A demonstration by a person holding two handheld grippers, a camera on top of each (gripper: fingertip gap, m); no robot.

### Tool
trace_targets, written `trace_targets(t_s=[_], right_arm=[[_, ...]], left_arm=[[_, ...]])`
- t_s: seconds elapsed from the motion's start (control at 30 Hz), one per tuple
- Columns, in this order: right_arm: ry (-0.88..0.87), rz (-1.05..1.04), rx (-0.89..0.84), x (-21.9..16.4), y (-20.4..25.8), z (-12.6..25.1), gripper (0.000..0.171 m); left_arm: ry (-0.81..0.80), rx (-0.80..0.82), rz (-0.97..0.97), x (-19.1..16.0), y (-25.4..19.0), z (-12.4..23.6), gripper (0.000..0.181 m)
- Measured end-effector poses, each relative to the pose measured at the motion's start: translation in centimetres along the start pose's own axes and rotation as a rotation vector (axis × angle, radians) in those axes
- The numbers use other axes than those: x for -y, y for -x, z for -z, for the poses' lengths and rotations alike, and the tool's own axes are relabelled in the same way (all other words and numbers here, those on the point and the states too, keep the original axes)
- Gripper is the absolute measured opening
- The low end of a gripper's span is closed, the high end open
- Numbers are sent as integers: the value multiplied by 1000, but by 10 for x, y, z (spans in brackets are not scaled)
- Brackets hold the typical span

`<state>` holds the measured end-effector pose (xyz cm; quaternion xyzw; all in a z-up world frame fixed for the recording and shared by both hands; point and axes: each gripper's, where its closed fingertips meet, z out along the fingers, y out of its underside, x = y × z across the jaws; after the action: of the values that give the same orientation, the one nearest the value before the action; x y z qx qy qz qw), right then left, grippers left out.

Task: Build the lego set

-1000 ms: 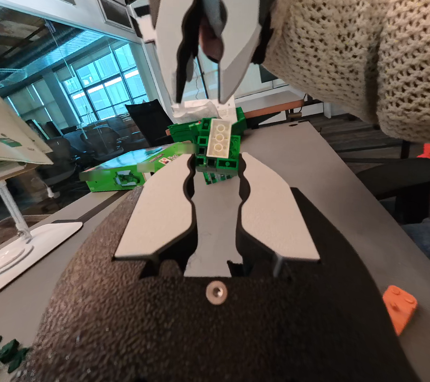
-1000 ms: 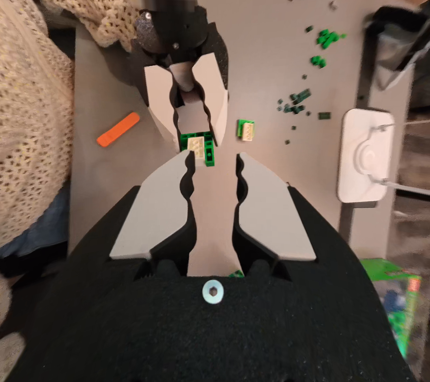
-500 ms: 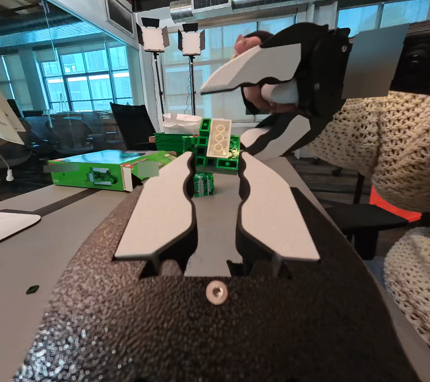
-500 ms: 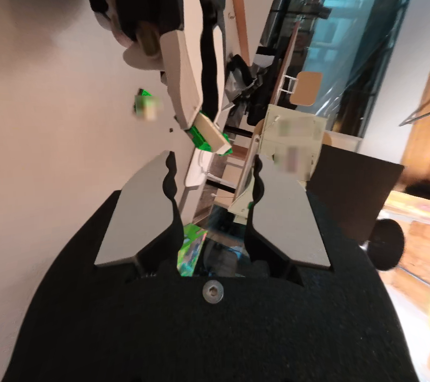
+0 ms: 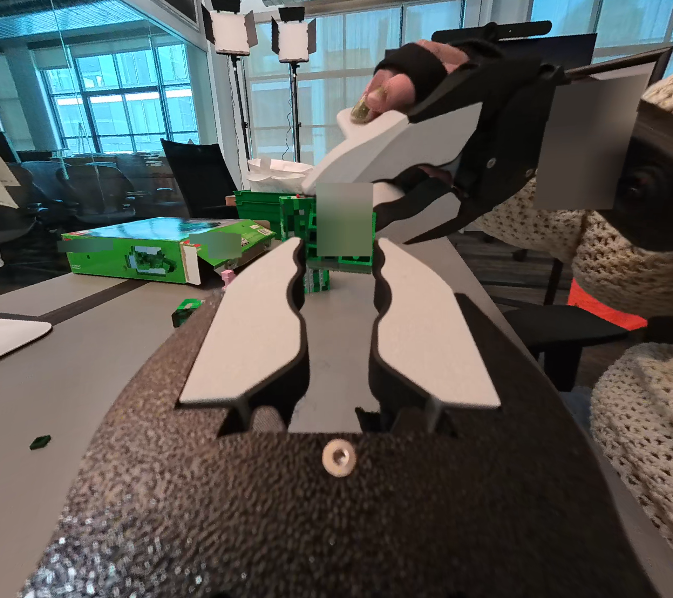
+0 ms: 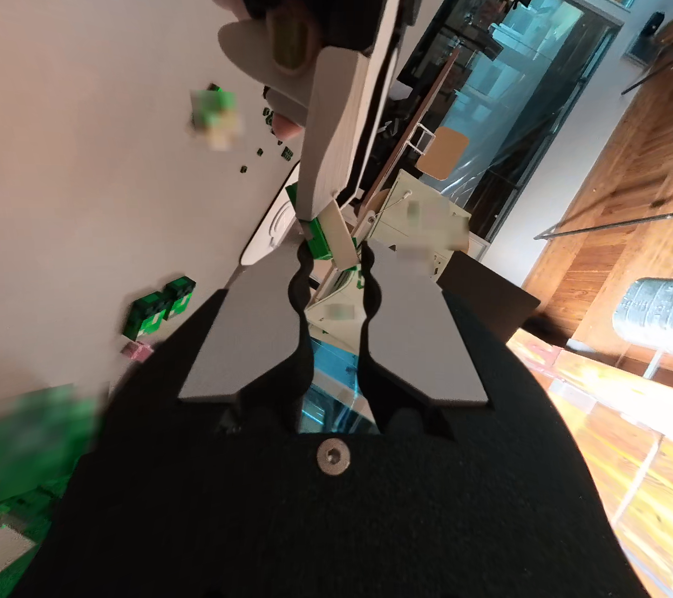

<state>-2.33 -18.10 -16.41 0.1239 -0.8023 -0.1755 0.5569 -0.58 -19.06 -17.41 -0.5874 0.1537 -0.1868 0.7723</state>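
Note:
My left gripper (image 5: 338, 249) is shut on a small green lego assembly (image 5: 346, 258) with a white brick on it, held up above the grey table (image 5: 91, 380); a blurred patch covers most of the assembly. My right gripper (image 5: 346, 203) reaches in from the right, one finger over the assembly and one beside it. In the right wrist view my right gripper (image 6: 335, 249) has narrowed onto the green and white assembly (image 6: 329, 234): one tip touches the green side, the other the white brick. The left gripper's finger (image 6: 327, 143) comes down onto the assembly from above.
A green lego box (image 5: 145, 252) lies at the back left, with a built green figure (image 5: 295, 216) behind the grippers. Loose pieces lie on the table: a green one (image 5: 185, 309), a pink one (image 5: 227, 276), green blocks (image 6: 160, 307). A white lamp base (image 5: 22, 333) sits at the left.
My right gripper swung from above to the right side of the held assembly and its jaws narrowed onto it. My left gripper tilted up level, still holding the assembly.

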Motion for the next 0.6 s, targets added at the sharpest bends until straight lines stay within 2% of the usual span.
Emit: trace_targets(t_s=[0.4, 0.6], right_arm=[[-3, 258, 104, -1, 21, -1, 19], [-18, 214, 163, -1, 30, -1, 17]], left_arm=[[126, -16, 8, -17, -2, -4, 34], [154, -32, 33, -24, -4, -6, 34]])
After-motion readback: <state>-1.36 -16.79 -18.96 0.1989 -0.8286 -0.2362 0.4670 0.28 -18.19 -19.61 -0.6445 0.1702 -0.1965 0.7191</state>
